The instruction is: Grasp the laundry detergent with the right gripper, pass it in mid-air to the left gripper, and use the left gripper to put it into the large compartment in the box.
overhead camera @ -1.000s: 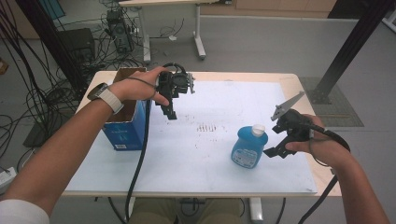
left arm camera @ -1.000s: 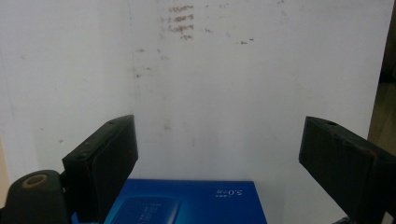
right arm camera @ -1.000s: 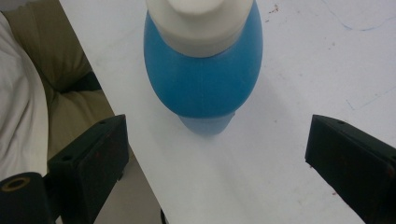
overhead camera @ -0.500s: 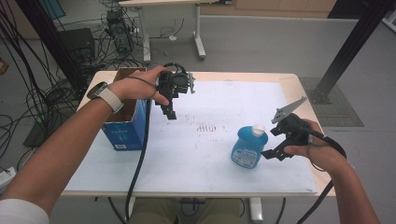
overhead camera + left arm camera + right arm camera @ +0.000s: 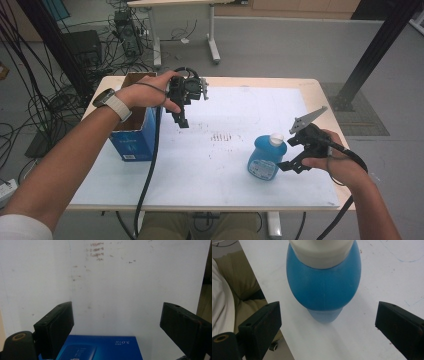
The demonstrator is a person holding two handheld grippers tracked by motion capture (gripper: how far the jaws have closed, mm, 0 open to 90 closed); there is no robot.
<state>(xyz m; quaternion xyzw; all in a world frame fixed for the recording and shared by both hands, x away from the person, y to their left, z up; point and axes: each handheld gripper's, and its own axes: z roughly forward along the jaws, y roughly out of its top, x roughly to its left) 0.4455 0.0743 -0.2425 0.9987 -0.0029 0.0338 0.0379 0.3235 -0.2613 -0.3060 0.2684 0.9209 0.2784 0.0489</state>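
bottle: blue bottle (image 5: 266, 159) with white cap, standing upright at lower right of the white sheet (image 5: 225, 150) in the high view; in the right gripper view it sits top centre, seen from above, cap toward the top edge.
bottle label: a pale label patch on its front in the high view, print too small to read.
my right gripper: right gripper (image 5: 289, 156) at right of the high view, just beside the bottle, aimed at it.
my right fingers: spread wide, one pad (image 5: 262, 327) lower left, the other lower right in the right gripper view; bottle lies ahead of them, not between the pads, nothing pinched.
my left gripper: left gripper (image 5: 181, 119) upper centre-left of the high view, above the sheet, pointing down, next to the box.
my left fingers: spread wide, pads (image 5: 56, 326) at both lower corners of the left gripper view, nothing between them.
box: blue cardboard box (image 5: 134, 135), open top, at the left edge of the table (image 5: 310, 85).
box writing: "5.0" plus small characters, seen upside down at bottom centre of the left gripper view; rest unreadable.
sheet marks: rows of small reddish-brown marks (image 5: 223, 136) at centre, not legible.
in the way: clear sheet between bottle and box; my left cable (image 5: 150, 165) trails down past the box.
around: floor cables (image 5: 50, 100) upper left, black post (image 5: 372, 55) upper right.
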